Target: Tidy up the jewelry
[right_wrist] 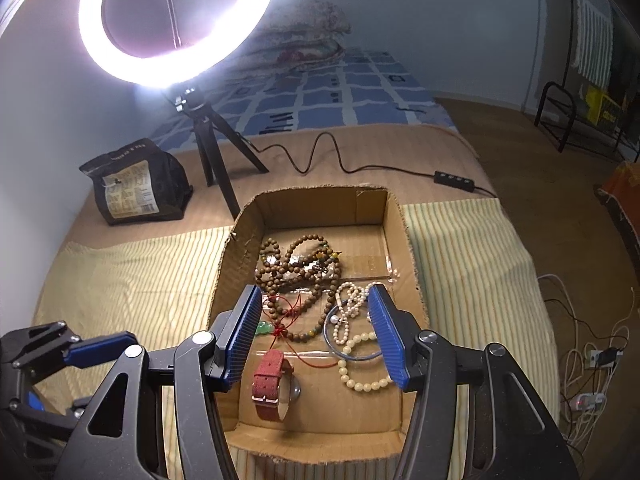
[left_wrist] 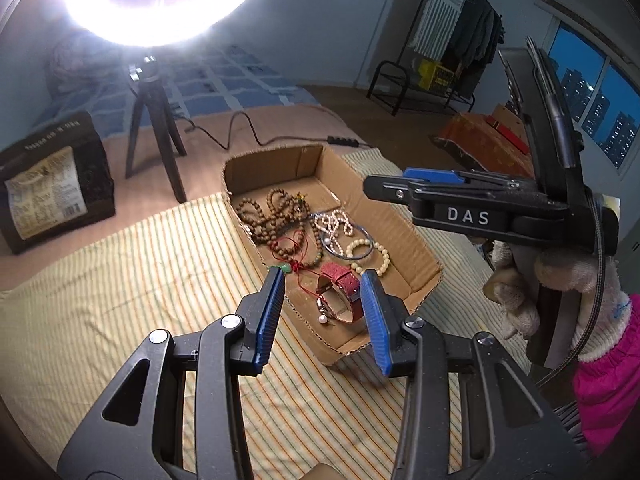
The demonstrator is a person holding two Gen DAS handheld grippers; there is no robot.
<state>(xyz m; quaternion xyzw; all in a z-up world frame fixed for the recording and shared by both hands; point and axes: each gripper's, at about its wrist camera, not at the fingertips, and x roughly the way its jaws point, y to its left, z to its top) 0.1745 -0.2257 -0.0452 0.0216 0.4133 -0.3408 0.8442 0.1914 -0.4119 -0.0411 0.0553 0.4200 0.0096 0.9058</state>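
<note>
At the far left a dark bag with a pale printed label (right_wrist: 136,188) stands on the bed, and just beside it rise the black tripod legs (right_wrist: 224,160) of a glowing ring light (right_wrist: 176,24). Its cable (right_wrist: 332,160) snakes rightward across the tan blanket to an inline switch (right_wrist: 454,178).

A striped yellow cloth (right_wrist: 120,280) covers the near part of the bed, and on it sits an open cardboard box (right_wrist: 320,204) holding all the jewelry. In the box, from the left: a green pendant on red cord (right_wrist: 264,327), a red-strapped watch (right_wrist: 270,380) lying near the front wall, a tangle of brown wooden beads (right_wrist: 300,268) toward the back, then a white pearl strand (right_wrist: 352,300), a thin blue bangle (right_wrist: 352,354) and a cream bead bracelet (right_wrist: 360,380) overlapping one another.

The left tongs (left_wrist: 324,280) hang over the box's near left corner, blue pads spread wide apart with nothing between them, the watch visible in the gap. The right tongs (right_wrist: 316,296) hover over the box's front half, likewise spread wide and holding nothing. A gloved right hand (left_wrist: 560,280) grips the right tool's handle. Farther right, a clothes rack (left_wrist: 460,32) stands on the floor.
</note>
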